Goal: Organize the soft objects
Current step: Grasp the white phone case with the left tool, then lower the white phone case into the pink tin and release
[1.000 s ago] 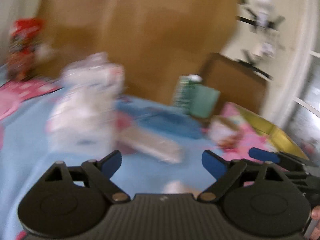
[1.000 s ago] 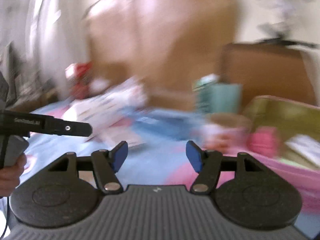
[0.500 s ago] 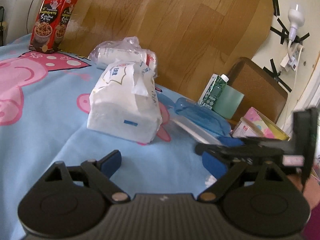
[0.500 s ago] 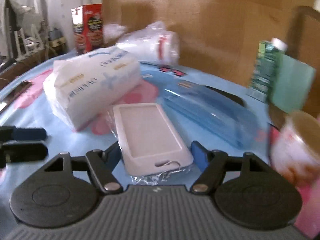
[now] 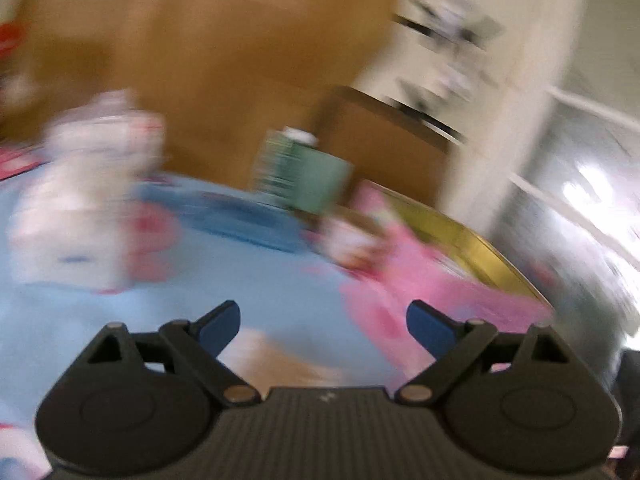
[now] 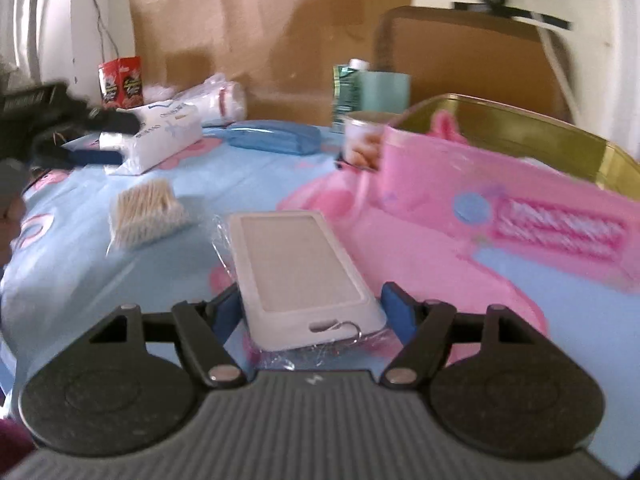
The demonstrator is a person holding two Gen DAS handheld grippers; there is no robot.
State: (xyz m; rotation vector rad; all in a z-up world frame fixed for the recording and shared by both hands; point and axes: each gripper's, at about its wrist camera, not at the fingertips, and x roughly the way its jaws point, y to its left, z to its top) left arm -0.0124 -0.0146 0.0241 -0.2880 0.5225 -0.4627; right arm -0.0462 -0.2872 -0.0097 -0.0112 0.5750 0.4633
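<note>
A white phone case [image 6: 300, 272] in clear plastic wrap lies between my right gripper's [image 6: 311, 300] blue pads, held above the blue sheet [image 6: 72, 280]. The jaws are opening, and the pads still touch the case's sides. A pink tin [image 6: 500, 216] with a gold inside stands just right of it. In the blurred left wrist view my left gripper [image 5: 323, 316] stands open with nothing between its fingers. The right wrist view shows that left gripper [image 6: 116, 140] at the far left, by the white tissue pack [image 6: 168, 136] [image 5: 68, 232]. A bundle of cotton swabs [image 6: 146, 214] lies on the sheet.
A blue pouch [image 6: 272, 140], a green carton [image 6: 348, 92], a printed cup [image 6: 362, 144], a wrapped white roll [image 6: 224, 98] and a red box [image 6: 120, 82] stand along the back. A wooden board [image 6: 260, 32] rises behind them.
My right gripper carried the phone case to the right, from beside the tissue pack to beside the pink tin. The left view swung right and blurred; the cotton swabs came into sight.
</note>
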